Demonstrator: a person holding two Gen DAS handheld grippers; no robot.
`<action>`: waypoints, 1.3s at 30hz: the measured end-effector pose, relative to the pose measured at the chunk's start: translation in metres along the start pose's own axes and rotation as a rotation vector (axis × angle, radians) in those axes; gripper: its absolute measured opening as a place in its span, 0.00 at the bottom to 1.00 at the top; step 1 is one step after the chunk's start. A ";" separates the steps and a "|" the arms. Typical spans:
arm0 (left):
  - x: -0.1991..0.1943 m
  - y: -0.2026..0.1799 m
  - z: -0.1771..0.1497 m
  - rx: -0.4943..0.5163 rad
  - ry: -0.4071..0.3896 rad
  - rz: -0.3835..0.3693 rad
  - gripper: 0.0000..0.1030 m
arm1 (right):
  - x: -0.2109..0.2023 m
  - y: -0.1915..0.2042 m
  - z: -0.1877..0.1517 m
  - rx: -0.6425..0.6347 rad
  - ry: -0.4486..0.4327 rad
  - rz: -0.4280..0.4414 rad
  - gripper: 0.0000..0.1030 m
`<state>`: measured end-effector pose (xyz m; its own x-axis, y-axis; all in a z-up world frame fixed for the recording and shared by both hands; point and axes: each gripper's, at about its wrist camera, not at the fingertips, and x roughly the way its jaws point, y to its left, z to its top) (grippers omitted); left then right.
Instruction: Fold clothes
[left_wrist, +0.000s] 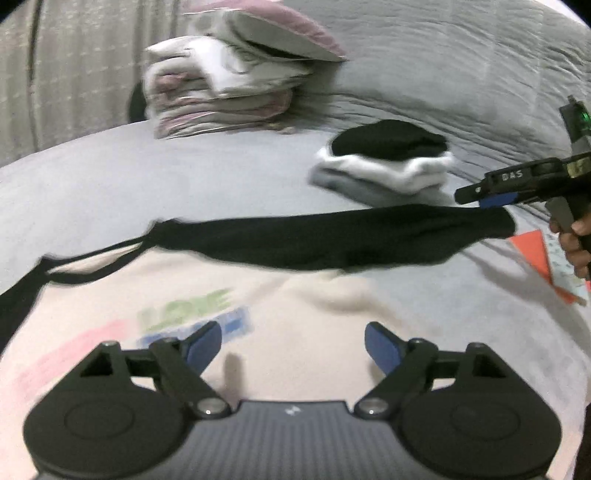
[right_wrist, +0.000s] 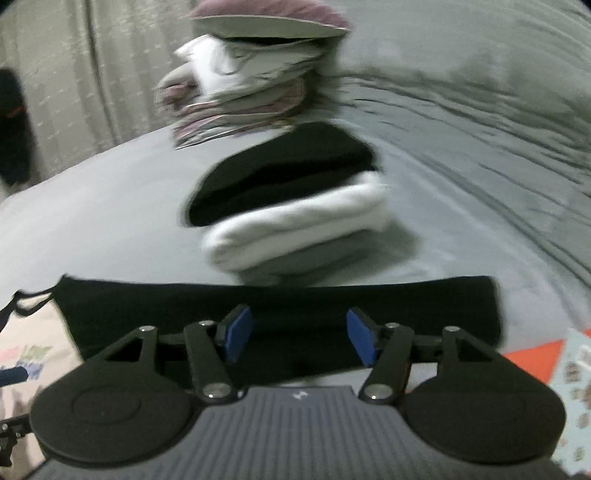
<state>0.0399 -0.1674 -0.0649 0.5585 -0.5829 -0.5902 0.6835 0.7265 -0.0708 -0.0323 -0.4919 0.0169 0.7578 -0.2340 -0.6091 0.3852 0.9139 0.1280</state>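
A cream T-shirt (left_wrist: 303, 306) with black trim and a coloured print lies flat on the grey bed sheet (left_wrist: 147, 177). Its black sleeve band (left_wrist: 332, 240) stretches across the far edge. My left gripper (left_wrist: 293, 343) hovers open over the shirt's printed chest, with nothing between its blue pads. My right gripper (right_wrist: 299, 339) stands open just above the black band (right_wrist: 277, 306), its pads apart and off the cloth. In the left wrist view the right gripper (left_wrist: 480, 195) shows at the band's right end, held by a hand (left_wrist: 576, 240).
A folded stack, black on white (left_wrist: 388, 162) (right_wrist: 295, 206), sits beyond the shirt. A taller pile of folded linen under a mauve cushion (left_wrist: 229, 85) (right_wrist: 251, 81) stands at the back. An orange and printed sheet (left_wrist: 546, 258) (right_wrist: 535, 354) lies at the right. A rumpled grey blanket (left_wrist: 461, 74) is behind.
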 end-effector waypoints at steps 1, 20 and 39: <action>-0.004 0.007 -0.003 -0.008 0.003 0.016 0.84 | 0.002 0.009 0.000 -0.008 0.002 0.013 0.61; -0.036 0.064 -0.065 -0.083 0.004 0.066 1.00 | 0.063 0.210 -0.037 -0.183 0.089 0.221 0.69; -0.034 0.052 -0.065 -0.015 0.029 0.119 1.00 | 0.085 0.235 -0.071 -0.265 0.025 0.111 1.00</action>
<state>0.0264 -0.0862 -0.1006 0.6215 -0.4813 -0.6182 0.6058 0.7955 -0.0103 0.0852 -0.2731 -0.0597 0.7731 -0.1220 -0.6224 0.1464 0.9892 -0.0121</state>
